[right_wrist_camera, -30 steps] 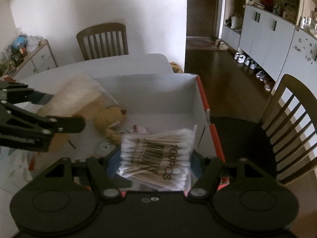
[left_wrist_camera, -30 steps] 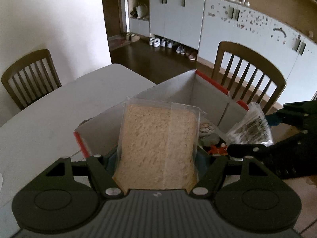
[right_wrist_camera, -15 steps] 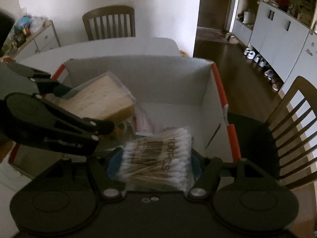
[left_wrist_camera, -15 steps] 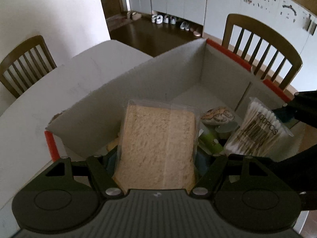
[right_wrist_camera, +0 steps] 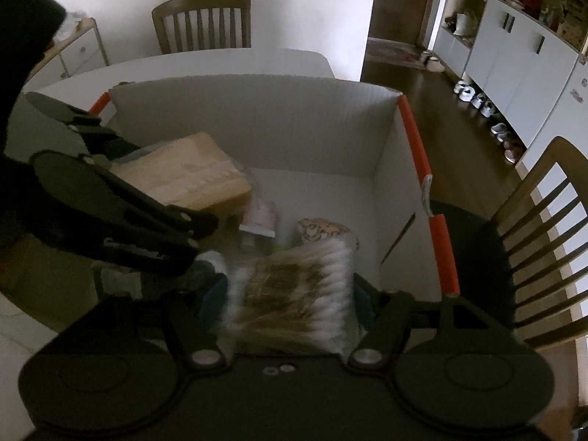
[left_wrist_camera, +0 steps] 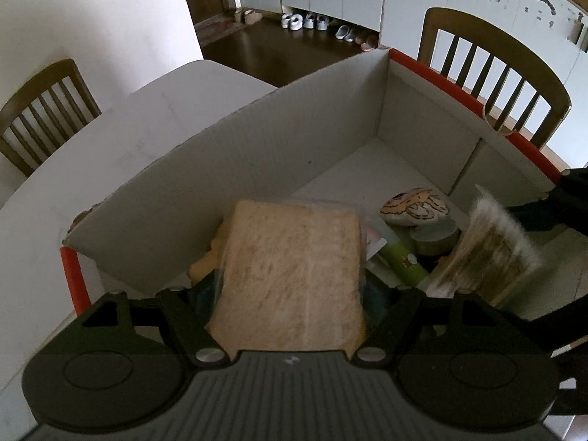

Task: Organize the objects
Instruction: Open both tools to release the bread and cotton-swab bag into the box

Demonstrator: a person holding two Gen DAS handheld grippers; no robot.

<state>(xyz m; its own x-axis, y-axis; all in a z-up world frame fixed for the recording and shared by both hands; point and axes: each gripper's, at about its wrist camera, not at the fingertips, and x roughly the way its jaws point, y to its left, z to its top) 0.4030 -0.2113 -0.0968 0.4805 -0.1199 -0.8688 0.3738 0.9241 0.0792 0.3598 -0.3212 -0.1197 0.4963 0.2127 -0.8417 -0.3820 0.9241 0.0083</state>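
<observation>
Bread in a clear bag [left_wrist_camera: 294, 275] sits between the jaws of the left gripper [left_wrist_camera: 290, 294], which has just been opening; whether its pads still press on the bag cannot be told. The bag hangs low inside the white cardboard box [left_wrist_camera: 257, 154] with orange-red edges, against the wall on the left of that view. From the right wrist camera the same bread [right_wrist_camera: 183, 172] shows as a tan block at the box's left side, with the left gripper's black body across it. The right gripper [right_wrist_camera: 290, 301] has the pack of cotton swabs [right_wrist_camera: 290, 290] between its jaws, which have also just been opening; the pack is blurred and whether it is clamped or loose is unclear. It too is down inside the box, near the orange-edged right wall. On the box floor between the two packs lie a small spotted cushion-like thing [left_wrist_camera: 415, 205], a round tin [left_wrist_camera: 435, 239] and a green tube [left_wrist_camera: 404, 262]. The box stands on a white table [left_wrist_camera: 110, 139], with wooden chairs [left_wrist_camera: 492, 70] beside it.
</observation>
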